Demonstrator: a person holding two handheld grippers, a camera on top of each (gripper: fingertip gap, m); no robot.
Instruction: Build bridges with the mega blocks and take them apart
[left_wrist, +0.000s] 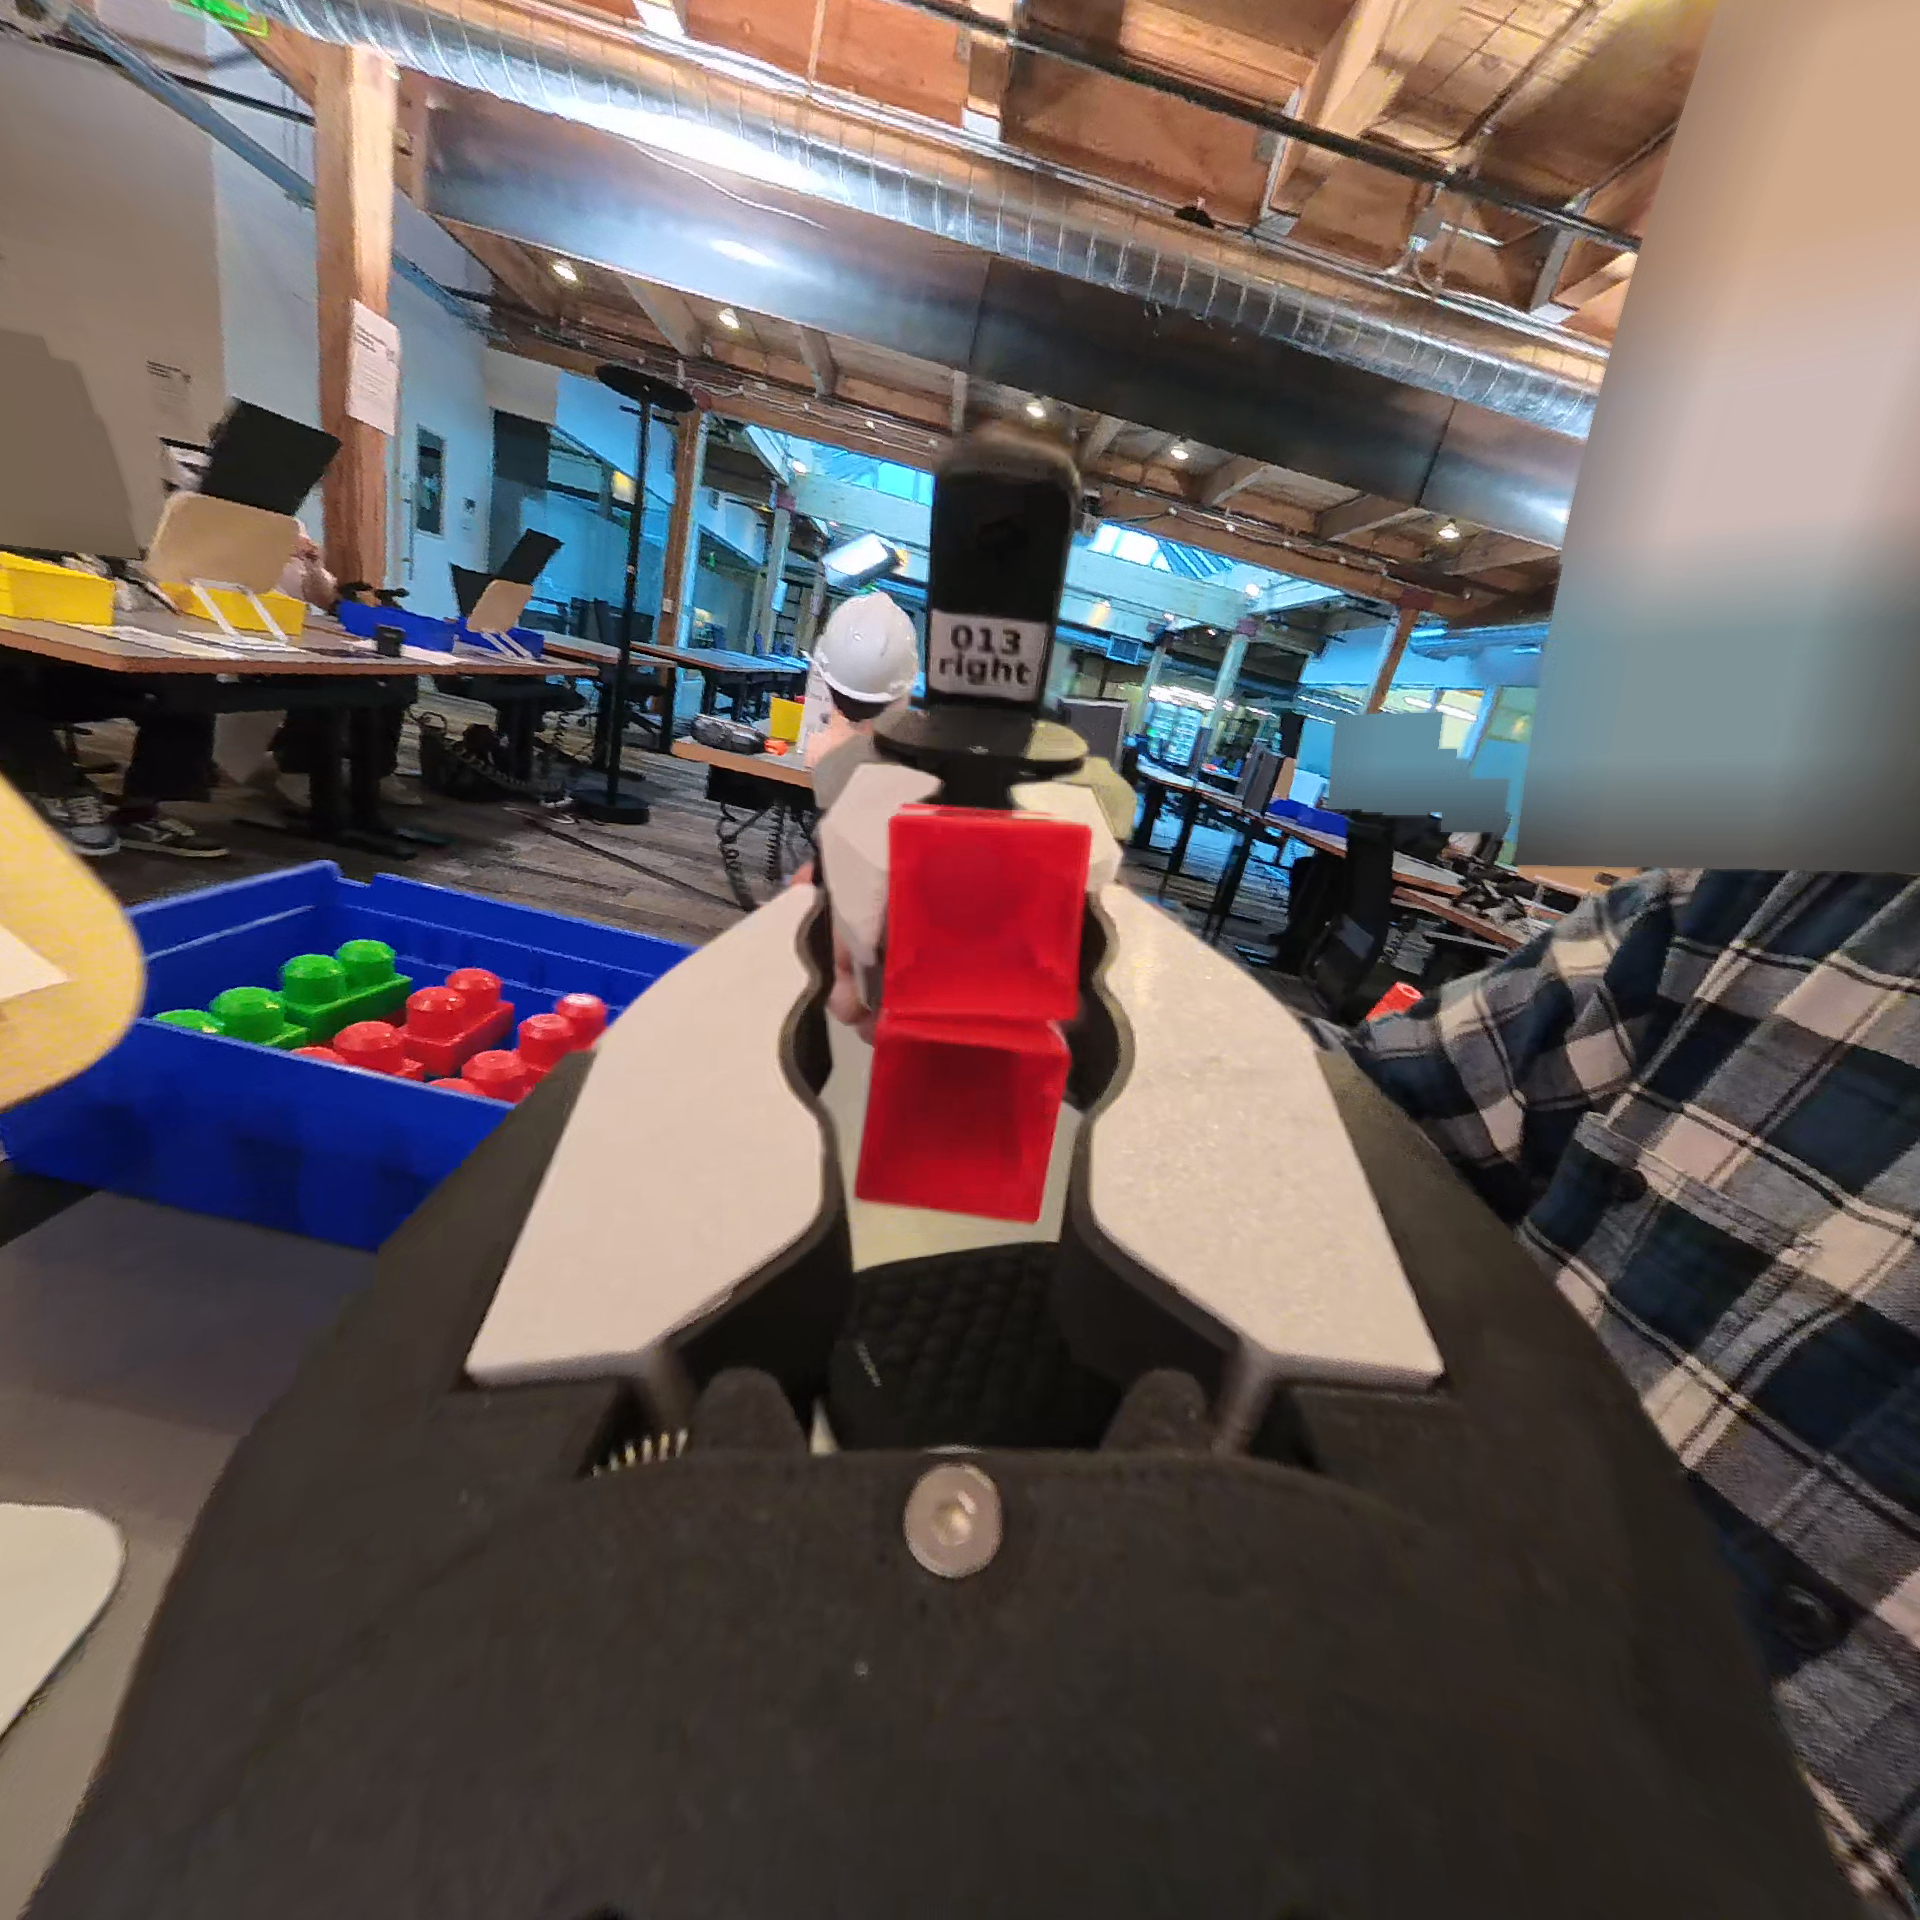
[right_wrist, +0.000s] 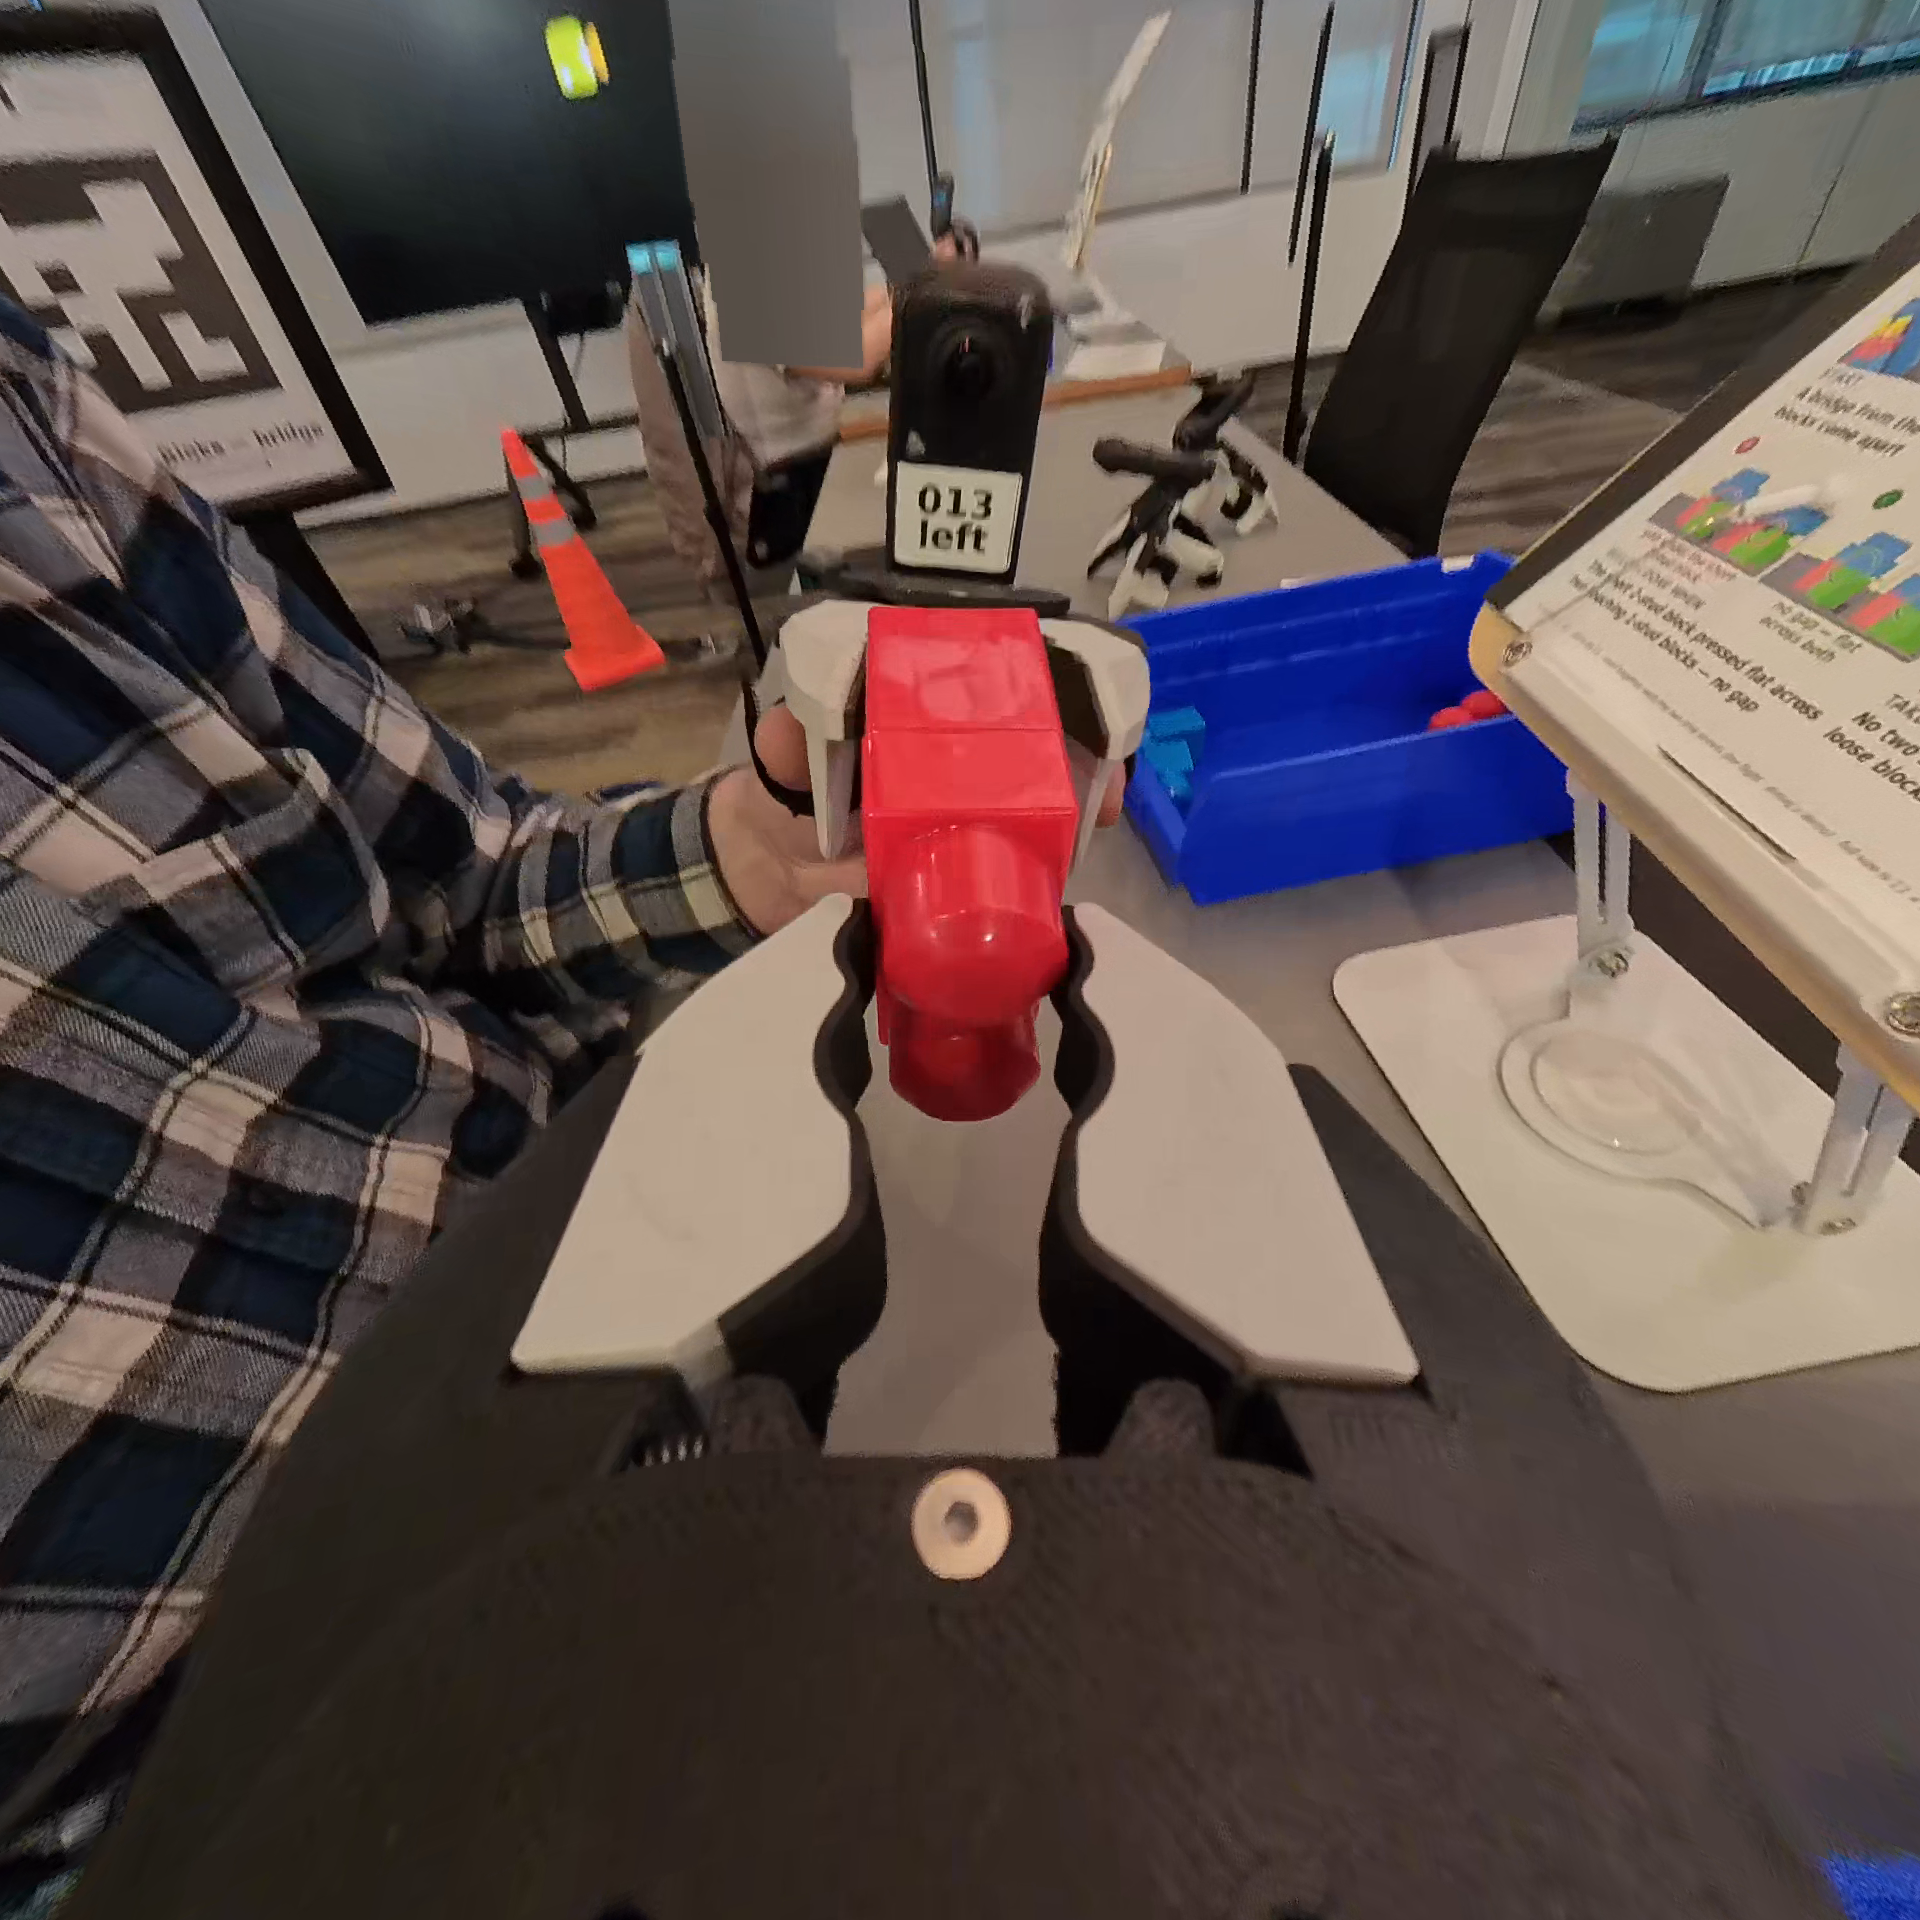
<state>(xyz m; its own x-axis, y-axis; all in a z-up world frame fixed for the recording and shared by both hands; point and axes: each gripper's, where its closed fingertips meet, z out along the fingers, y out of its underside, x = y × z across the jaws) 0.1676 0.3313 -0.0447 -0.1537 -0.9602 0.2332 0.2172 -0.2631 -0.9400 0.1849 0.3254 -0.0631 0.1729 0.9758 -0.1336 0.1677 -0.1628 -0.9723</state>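
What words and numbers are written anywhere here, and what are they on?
I won't copy writing; here is where it sits.
White sticker on black camera, left wrist view: number and word, clear.
White sticker on black camera, right wrist view: likewise.
Board on stand: printed lines, partly readable.
Poster: small line, blurred.
Paper on post: too small.

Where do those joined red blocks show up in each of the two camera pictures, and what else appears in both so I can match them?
Left wrist view: red blocks at the centre, hollow underside toward the camera, between both grippers' fingers.
Right wrist view: red blocks at the centre, round studs toward the camera.
Shared landmark: the plaid sleeve, at the right edge in the left view, at the left edge in the right.
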